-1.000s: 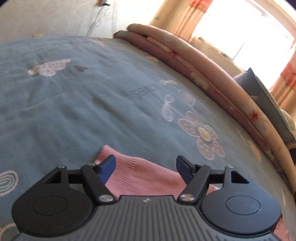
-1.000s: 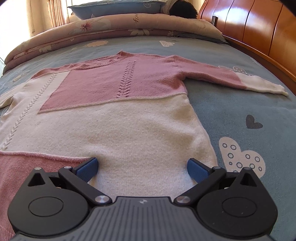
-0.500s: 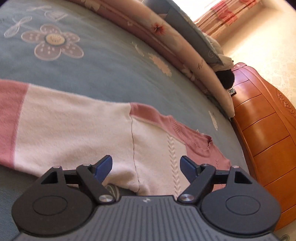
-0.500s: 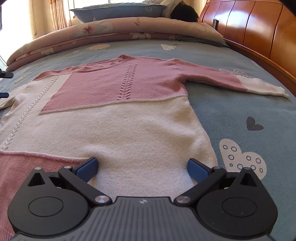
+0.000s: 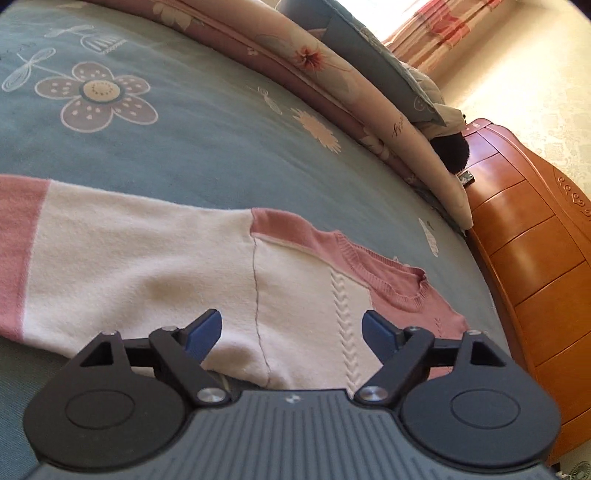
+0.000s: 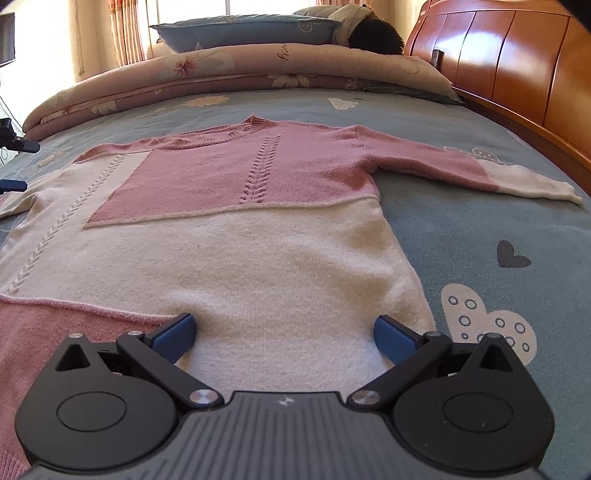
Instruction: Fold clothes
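A pink and cream knit sweater [image 6: 236,229] lies flat on the blue bedspread [image 6: 498,221], both sleeves spread out. My right gripper [image 6: 284,332] is open and empty, low over the sweater's cream hem. My left gripper [image 5: 291,332] is open and empty, just above the sweater's left armpit seam [image 5: 256,288], where the cream sleeve [image 5: 122,258] joins the body. The left gripper's fingers [image 6: 14,184] show at the left edge of the right wrist view.
A rolled floral quilt [image 6: 229,74] and a blue pillow [image 6: 240,29] lie along the far side of the bed. A wooden headboard [image 6: 517,74] runs along the right. A dark fluffy item [image 6: 373,35] sits by the pillow.
My left gripper has swung from the pink cuff along the left sleeve to the armpit. The right gripper has edged slightly forward over the hem. The sweater has not moved.
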Motion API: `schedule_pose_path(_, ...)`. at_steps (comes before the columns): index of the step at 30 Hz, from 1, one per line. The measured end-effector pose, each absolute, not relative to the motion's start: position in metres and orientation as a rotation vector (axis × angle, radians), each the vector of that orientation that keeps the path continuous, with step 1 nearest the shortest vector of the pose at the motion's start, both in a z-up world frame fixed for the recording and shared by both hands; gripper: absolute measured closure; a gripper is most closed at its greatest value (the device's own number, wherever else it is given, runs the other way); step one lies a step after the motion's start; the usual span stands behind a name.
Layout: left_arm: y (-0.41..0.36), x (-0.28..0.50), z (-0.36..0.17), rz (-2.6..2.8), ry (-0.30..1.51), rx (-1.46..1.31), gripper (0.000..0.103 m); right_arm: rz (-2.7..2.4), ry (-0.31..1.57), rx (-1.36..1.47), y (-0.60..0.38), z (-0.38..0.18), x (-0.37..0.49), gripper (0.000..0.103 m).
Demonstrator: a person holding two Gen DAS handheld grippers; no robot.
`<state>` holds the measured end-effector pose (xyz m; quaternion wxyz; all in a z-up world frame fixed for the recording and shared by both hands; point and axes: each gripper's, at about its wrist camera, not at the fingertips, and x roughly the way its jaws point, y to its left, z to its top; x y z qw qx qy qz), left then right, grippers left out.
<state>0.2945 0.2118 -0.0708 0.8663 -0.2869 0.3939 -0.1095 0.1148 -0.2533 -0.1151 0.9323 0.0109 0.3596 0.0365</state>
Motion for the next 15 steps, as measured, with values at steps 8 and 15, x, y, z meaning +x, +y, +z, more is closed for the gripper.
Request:
schedule_pose_path(8,0.212,0.294,-0.074,-0.168,0.836,-0.572,0.021,0.077,0.734,0.024,-0.254,-0.116,0.114,0.0)
schedule_pose_path(15,0.196,0.298,-0.081,-0.224,0.867,-0.565,0.019,0.077,0.73,0.024,-0.254,-0.116,0.113,0.0)
